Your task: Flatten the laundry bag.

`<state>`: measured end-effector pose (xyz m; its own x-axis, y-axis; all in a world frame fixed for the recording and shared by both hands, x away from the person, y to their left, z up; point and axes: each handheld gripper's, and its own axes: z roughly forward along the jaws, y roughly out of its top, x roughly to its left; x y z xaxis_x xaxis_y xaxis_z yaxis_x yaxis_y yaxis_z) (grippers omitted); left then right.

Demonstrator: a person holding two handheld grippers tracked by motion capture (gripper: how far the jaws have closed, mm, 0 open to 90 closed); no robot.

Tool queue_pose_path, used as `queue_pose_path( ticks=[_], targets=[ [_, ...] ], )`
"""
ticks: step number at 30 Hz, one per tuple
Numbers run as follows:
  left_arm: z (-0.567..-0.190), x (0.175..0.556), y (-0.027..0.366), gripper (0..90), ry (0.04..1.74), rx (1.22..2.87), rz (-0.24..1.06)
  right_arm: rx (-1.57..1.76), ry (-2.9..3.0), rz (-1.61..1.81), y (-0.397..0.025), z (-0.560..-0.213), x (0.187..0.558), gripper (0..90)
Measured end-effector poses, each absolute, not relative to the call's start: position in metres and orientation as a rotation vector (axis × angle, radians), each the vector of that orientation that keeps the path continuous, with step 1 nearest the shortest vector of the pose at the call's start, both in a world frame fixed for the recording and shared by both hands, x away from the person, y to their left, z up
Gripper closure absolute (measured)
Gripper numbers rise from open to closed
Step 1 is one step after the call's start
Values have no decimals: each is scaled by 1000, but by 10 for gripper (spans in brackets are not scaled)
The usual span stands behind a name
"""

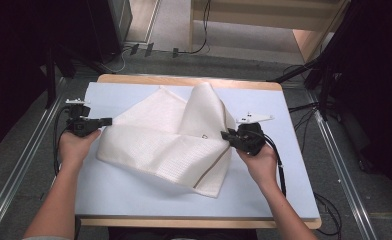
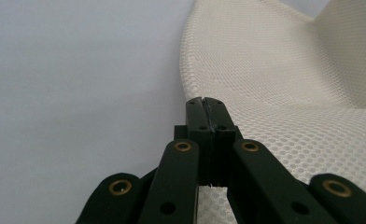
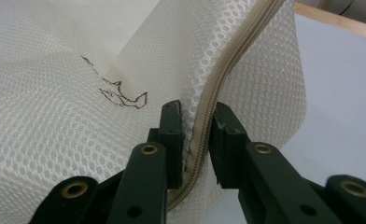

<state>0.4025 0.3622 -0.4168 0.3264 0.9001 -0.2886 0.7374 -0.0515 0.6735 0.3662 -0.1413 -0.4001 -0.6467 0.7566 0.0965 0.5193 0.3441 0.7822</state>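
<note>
Cream mesh bag [image 1: 159, 145] is being pinched by the left claw [image 2: 203, 103] at its edge. The right claw [image 3: 197, 123] is clamping the zipper seam [image 3: 218, 79]; uneven pulling risks the thin mesh slipping out.

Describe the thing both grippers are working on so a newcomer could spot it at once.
On the pale blue table lies a big cream mesh bag, partly folded over itself. The right gripper holds its tan zipper, and a small brown fish drawing marks it.
</note>
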Motion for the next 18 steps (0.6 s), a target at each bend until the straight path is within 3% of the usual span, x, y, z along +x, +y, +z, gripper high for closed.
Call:
queue_pose_path(
  ticks=[5, 8, 18],
  targets=[
    [-418, 399, 371, 900, 1468, 1802, 269, 1153, 2354, 1199, -138, -404, 371, 619],
    [-416, 397, 378, 900, 1485, 1791, 300, 1153, 2346, 1235, -143, -400, 369, 582],
    [-412, 389, 399, 900, 1536, 1760, 343, 1204, 2305, 1231, -160, -401, 373, 644]
  ],
)
